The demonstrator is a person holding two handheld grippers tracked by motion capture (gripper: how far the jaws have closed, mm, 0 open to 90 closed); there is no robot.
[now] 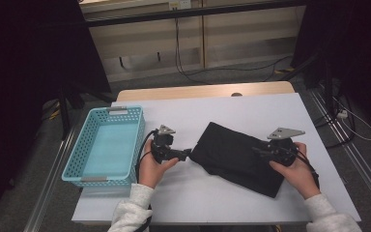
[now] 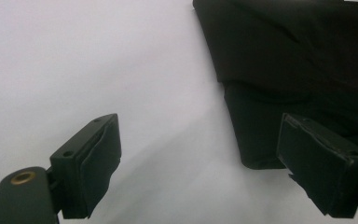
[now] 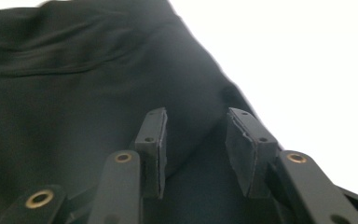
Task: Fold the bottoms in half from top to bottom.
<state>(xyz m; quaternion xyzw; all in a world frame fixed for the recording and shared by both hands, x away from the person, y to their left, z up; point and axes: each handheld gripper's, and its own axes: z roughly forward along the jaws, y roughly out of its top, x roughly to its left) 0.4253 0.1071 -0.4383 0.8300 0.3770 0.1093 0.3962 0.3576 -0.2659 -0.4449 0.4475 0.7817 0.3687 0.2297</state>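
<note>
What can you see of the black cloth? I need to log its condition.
The black cloth is a soft, matte fabric, folded into a rough rectangle with layered edges and shallow creases. It lies flat and askew on the white table, right of the blue basket and apart from it. The left gripper is open at its left corner, one pad over the fabric. The right gripper rests over its right part, jaws parted, gripping nothing.

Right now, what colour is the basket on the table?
Light blue; the basket shows best in the high view.
</note>
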